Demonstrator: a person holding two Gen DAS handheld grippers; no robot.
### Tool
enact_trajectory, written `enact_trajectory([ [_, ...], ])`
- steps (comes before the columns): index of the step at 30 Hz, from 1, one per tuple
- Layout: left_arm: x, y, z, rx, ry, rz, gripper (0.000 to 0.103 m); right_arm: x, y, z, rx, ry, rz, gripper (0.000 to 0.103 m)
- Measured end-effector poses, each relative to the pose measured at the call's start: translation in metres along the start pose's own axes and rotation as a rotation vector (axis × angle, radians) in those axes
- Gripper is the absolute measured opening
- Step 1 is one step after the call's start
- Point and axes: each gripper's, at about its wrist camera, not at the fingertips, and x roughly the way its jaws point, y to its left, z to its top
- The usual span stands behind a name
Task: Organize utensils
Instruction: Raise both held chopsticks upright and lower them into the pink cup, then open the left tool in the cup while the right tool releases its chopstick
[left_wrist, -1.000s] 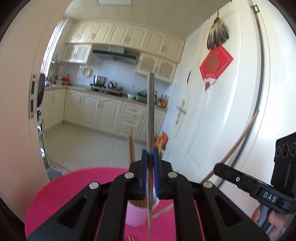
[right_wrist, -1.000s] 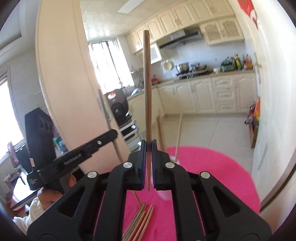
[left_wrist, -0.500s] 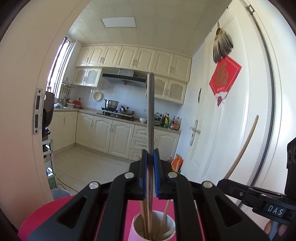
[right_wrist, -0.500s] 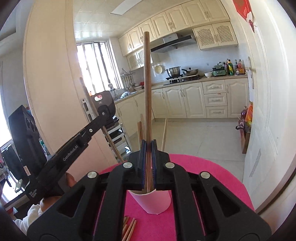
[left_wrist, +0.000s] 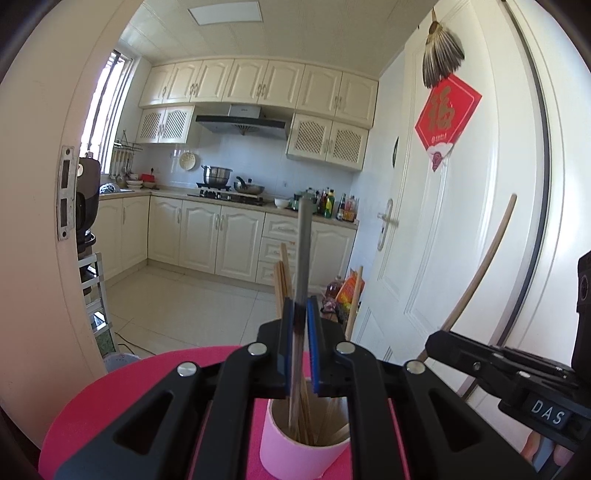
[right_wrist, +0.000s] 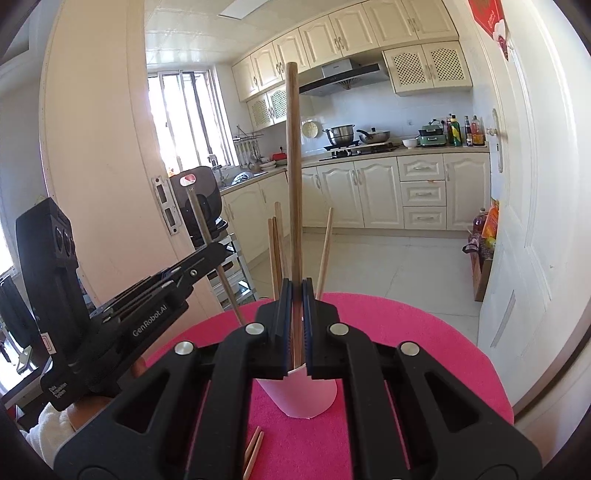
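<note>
Sunlit kitchen: cream cabinets, tiled floor, white door, window.

The left hand-held gripper hides the near rim of the pink cup, so where the grey chopstick ends inside cannot be told. In the right wrist view, the right hand-held gripper covers the cup's mouth. Two loose chopsticks near the counter's front edge are partly hidden. The bottom frame cuts the counter off.

red diamond door sign | steel pot | feather fan
</note>
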Motion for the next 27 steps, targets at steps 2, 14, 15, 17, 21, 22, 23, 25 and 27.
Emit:
enact_trajectory([
  [2, -0.001, 0.000, -0.003, 0.014, 0.014, 0.006, 0.021, 0.001, 0.001, -0.001, -0.003, 0.005, -0.005, 0.006],
  [14, -0.023, -0.001, -0.005, 0.079, -0.015, 0.062, 0.046, 0.002, 0.008, -0.002, -0.003, -0.019, -0.043, 0.006],
  [15, -0.024, -0.001, -0.005, 0.081, -0.012, 0.062, 0.046, 0.002, 0.009, -0.002, -0.005, -0.016, -0.046, 0.006],
  [17, -0.026, 0.000, -0.005, 0.084, -0.010, 0.065, 0.046, 0.004, 0.011, -0.004, -0.006, -0.013, -0.050, 0.006],
  [21, -0.030, 0.001, -0.005, 0.090, -0.009, 0.067, 0.046, 0.005, 0.017, -0.007, -0.017, -0.010, -0.056, 0.007],
  [22, -0.031, 0.001, -0.005, 0.089, -0.011, 0.068, 0.046, 0.005, 0.018, -0.007, -0.018, -0.014, -0.061, 0.007],
  [23, -0.032, 0.002, -0.005, 0.088, -0.012, 0.069, 0.046, 0.005, 0.019, -0.007, -0.020, -0.013, -0.058, 0.007],
  [25, -0.034, 0.002, -0.005, 0.088, -0.012, 0.071, 0.046, 0.004, 0.021, -0.008, -0.026, -0.015, -0.064, 0.007],
  [27, -0.036, 0.003, -0.004, 0.083, -0.012, 0.072, 0.046, 0.002, 0.021, -0.008, -0.027, -0.021, -0.068, 0.007],
])
